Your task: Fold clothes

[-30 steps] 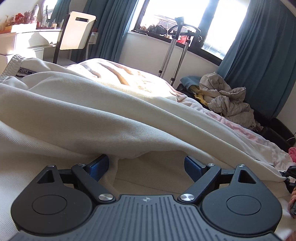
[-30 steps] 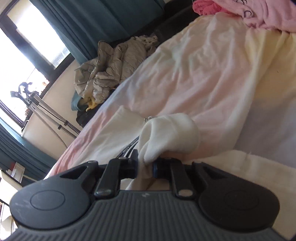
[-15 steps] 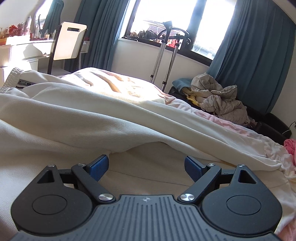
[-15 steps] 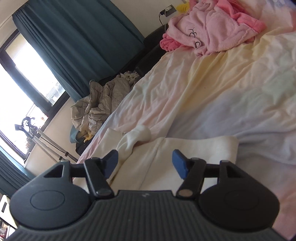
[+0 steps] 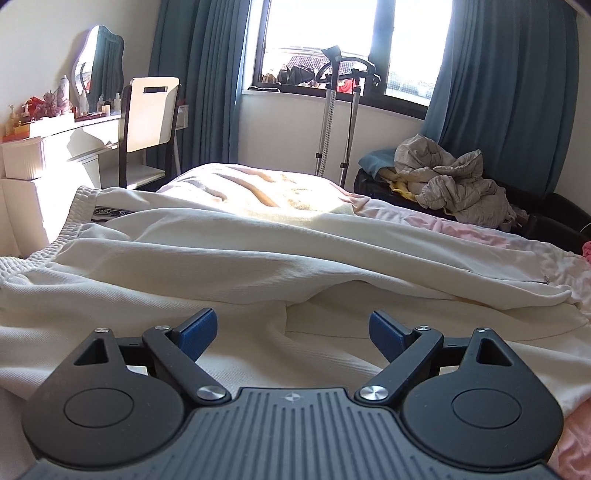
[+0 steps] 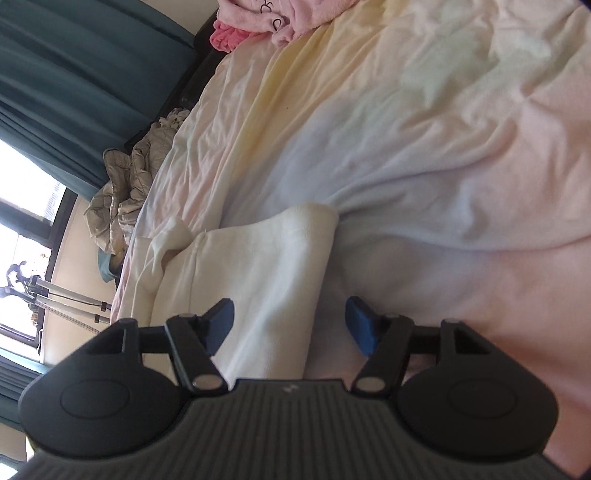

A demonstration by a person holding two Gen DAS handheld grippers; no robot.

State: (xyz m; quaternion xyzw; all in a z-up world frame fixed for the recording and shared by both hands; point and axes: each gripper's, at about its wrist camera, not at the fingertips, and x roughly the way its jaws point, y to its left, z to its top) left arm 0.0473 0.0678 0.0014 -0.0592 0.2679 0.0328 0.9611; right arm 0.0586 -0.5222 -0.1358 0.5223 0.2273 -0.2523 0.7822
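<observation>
Cream white trousers [image 5: 229, 258] lie across the bed, the elastic waistband [image 5: 55, 236] at the left, the legs folded over one another. My left gripper [image 5: 291, 332] is open and empty just above the cloth near the fold. In the right wrist view the trouser leg ends [image 6: 266, 266] lie flat on the sheet. My right gripper [image 6: 288, 325] is open and empty over the edge of the leg end.
The bed sheet [image 6: 424, 147] is pastel pink and yellow. A pink garment [image 6: 266, 18] lies at its far end. A grey crumpled jacket [image 5: 454, 184] sits on a dark bench. A chair [image 5: 147, 122], a dresser [image 5: 48, 147] and a garment steamer stand [image 5: 332, 92] are beyond the bed.
My right gripper has opened and let go of the trouser leg end, which now lies flat. My left gripper stayed open and drew back and up a little from the fold.
</observation>
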